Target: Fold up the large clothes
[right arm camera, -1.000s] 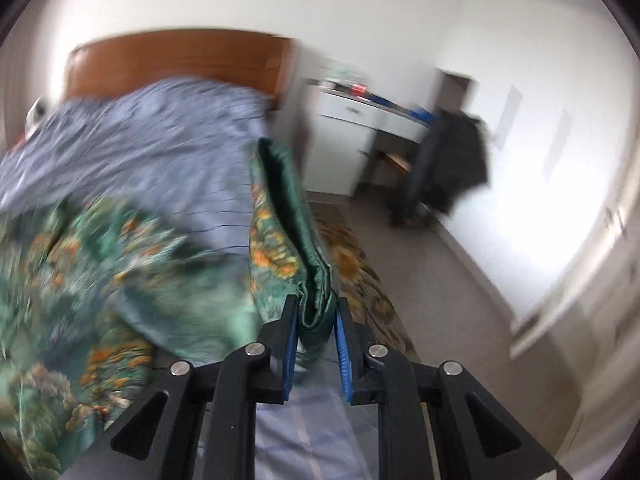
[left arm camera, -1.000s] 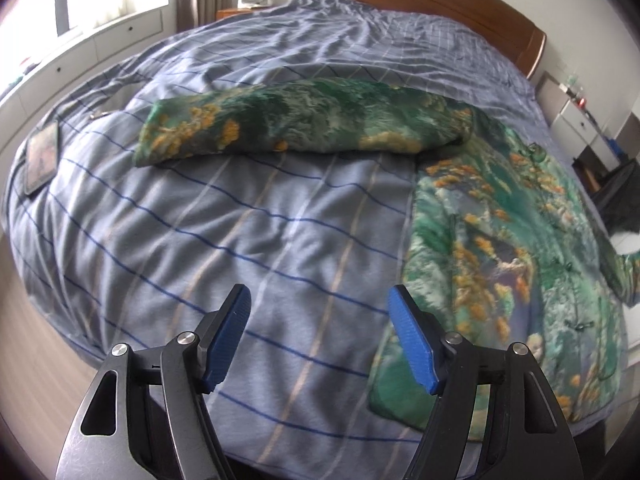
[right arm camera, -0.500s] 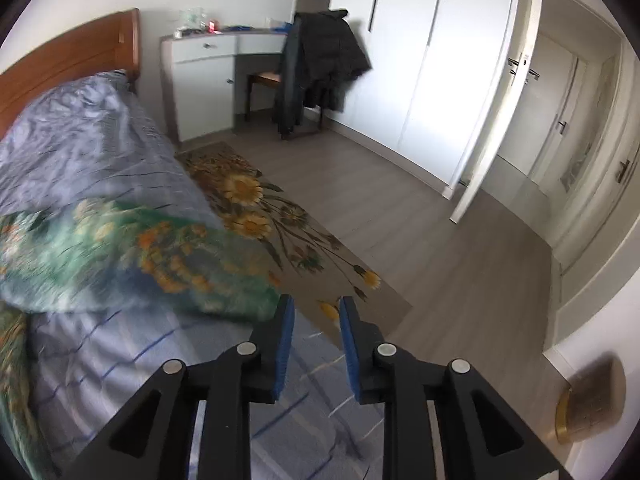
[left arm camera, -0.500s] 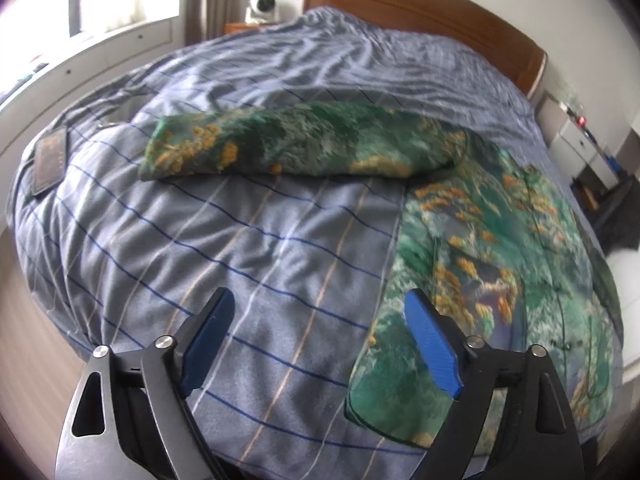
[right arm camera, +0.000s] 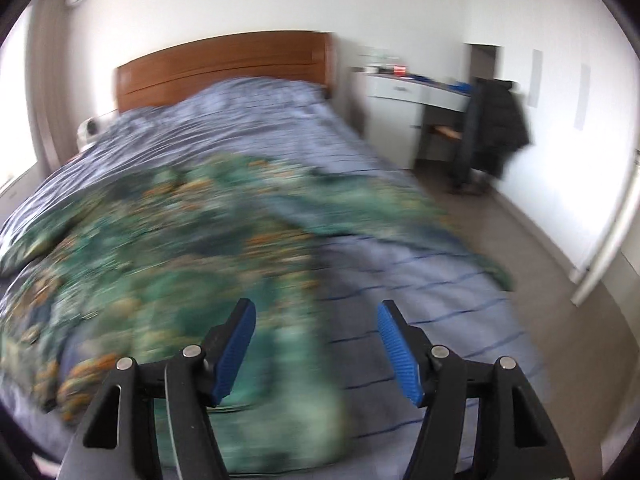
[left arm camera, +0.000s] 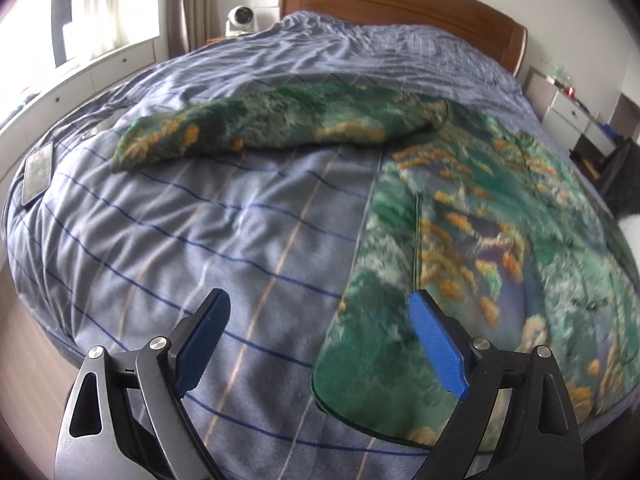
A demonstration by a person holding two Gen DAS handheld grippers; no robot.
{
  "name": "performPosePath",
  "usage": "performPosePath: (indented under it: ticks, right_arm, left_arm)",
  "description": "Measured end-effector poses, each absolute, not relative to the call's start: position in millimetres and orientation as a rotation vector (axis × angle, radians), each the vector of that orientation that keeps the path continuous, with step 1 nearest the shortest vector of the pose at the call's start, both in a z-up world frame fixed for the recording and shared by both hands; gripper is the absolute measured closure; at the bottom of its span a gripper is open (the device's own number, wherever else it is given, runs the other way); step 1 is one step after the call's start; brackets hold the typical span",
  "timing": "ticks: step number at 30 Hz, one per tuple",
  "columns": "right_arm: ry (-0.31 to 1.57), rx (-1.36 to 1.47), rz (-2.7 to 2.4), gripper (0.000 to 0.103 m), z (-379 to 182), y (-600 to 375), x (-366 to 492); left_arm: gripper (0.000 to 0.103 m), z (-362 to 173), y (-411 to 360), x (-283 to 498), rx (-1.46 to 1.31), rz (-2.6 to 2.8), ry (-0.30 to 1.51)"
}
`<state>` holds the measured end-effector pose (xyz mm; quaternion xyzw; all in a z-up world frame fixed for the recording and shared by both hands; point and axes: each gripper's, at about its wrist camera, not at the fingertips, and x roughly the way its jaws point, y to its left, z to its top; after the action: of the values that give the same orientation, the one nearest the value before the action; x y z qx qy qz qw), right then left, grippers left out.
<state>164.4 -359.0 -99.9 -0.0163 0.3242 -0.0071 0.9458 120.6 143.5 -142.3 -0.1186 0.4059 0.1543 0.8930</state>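
Note:
A large green garment with orange floral print (left arm camera: 480, 216) lies spread on the blue striped bedspread (left arm camera: 224, 216). One sleeve (left arm camera: 280, 128) stretches out to the left across the bed. My left gripper (left arm camera: 316, 340) is open and empty, hovering above the garment's lower left hem. In the right wrist view the garment (right arm camera: 168, 248) is blurred; its other sleeve (right arm camera: 420, 220) reaches right toward the bed's edge. My right gripper (right arm camera: 314, 344) is open and empty above the garment's lower right edge.
A wooden headboard (left arm camera: 400, 4) is at the far end. A phone (left arm camera: 38, 172) lies on the bed's left edge. A white dresser (right arm camera: 396, 116) and a chair with a dark coat (right arm camera: 496, 128) stand to the right. A window counter (left arm camera: 80, 84) runs on the left.
My right gripper let go of the sleeve it held, opened wide, and swung back to face the bed. My left gripper moved nearer the garment's hem and stayed open.

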Motion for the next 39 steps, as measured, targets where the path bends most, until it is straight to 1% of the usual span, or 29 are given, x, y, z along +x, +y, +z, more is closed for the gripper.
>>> performPosePath:
  ticks: [5,13,15,16,17,21,25,27,30,31,33,35,37,39]
  right_arm:
    - [0.698,-0.089,0.075,0.038,-121,-310,156]
    - [0.684,-0.084,0.037,0.037,-130,-322,129]
    - [0.672,-0.072,0.026,0.034,-130,-329,122]
    - [0.664,-0.063,0.021,0.031,-130,-331,120]
    - [0.658,-0.059,0.017,0.029,-130,-333,119]
    - [0.631,-0.041,-0.009,0.029,-133,-343,115]
    - [0.627,-0.017,-0.056,0.029,-141,-356,111]
    - [0.638,-0.002,-0.067,0.029,-145,-361,109]
    - [0.653,0.013,-0.076,0.029,-150,-366,108]
    - [0.652,0.016,-0.076,0.029,-151,-366,108]
    - [0.651,0.014,-0.076,0.029,-151,-365,111]
    - [0.659,0.01,-0.067,0.029,-154,-362,113]
    - [0.676,0.007,-0.055,0.029,-159,-359,116]
    - [0.685,0.006,-0.05,0.029,-162,-357,117]
  left_arm:
    - [0.011,-158,140,114,-0.253,0.289,0.861]
    - [0.008,-164,133,106,-0.232,0.237,0.839]
    - [0.007,-158,136,116,-0.214,0.234,0.829]
    - [0.004,-154,139,123,-0.199,0.244,0.818]
    - [0.003,-151,143,134,-0.187,0.249,0.814]
    - [0.003,-149,167,185,-0.123,0.336,0.799]
    - [0.003,-175,199,237,-0.095,0.376,0.908]
    - [0.003,-179,206,253,-0.066,0.352,0.965]
    - [0.002,-168,220,259,-0.097,0.348,0.939]
    - [0.001,-166,224,259,-0.092,0.364,0.917]
    - [0.0,-173,227,261,-0.065,0.389,0.912]
    - [0.0,-197,231,264,-0.05,0.364,0.946]
    - [0.0,-197,234,260,-0.08,0.364,0.901]
    - [0.0,-198,232,262,-0.078,0.371,0.901]
